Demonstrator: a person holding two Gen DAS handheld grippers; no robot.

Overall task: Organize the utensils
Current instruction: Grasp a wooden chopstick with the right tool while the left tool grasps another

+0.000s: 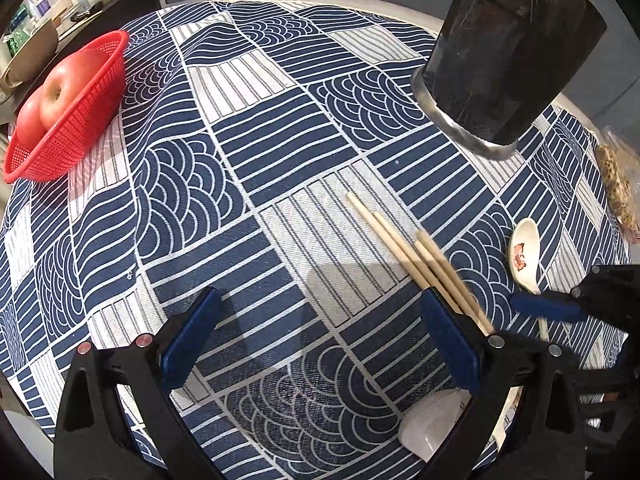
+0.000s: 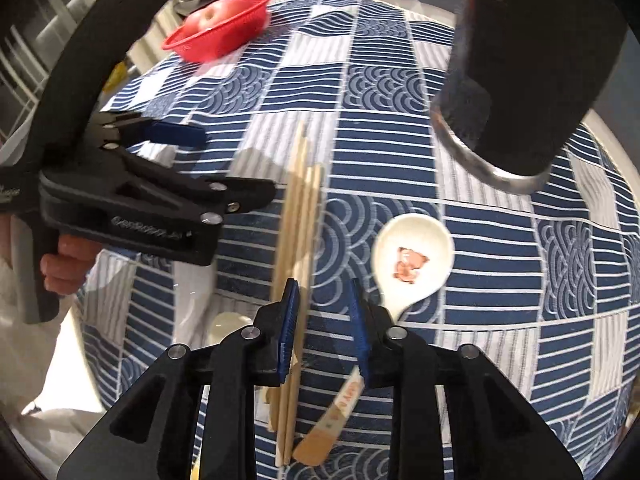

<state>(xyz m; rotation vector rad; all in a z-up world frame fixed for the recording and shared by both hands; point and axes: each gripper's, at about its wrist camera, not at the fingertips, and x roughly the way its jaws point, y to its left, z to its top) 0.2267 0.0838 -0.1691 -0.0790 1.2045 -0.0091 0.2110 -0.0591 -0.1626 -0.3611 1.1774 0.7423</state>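
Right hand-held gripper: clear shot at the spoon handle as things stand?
Probably yes. The right hand-held gripper sits low over the spoon, its handle running between the pads; the chopsticks lie just left, nothing on top.

We see our right gripper point(image 2: 324, 328) half closed over the cloth, chopsticks point(image 2: 298, 216) at its eleven o'clock, spoon point(image 2: 412, 260) at one.

Dark holder point(image 1: 508, 52) top cut off, spoon point(image 2: 412, 262) handle hidden behind right tool point(image 2: 326, 334)

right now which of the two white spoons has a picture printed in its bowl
The white spoon right of the chopsticks, near the black holder, has a small orange-brown cartoon in its bowl. The other spoon, left of the chopsticks, shows plain white.
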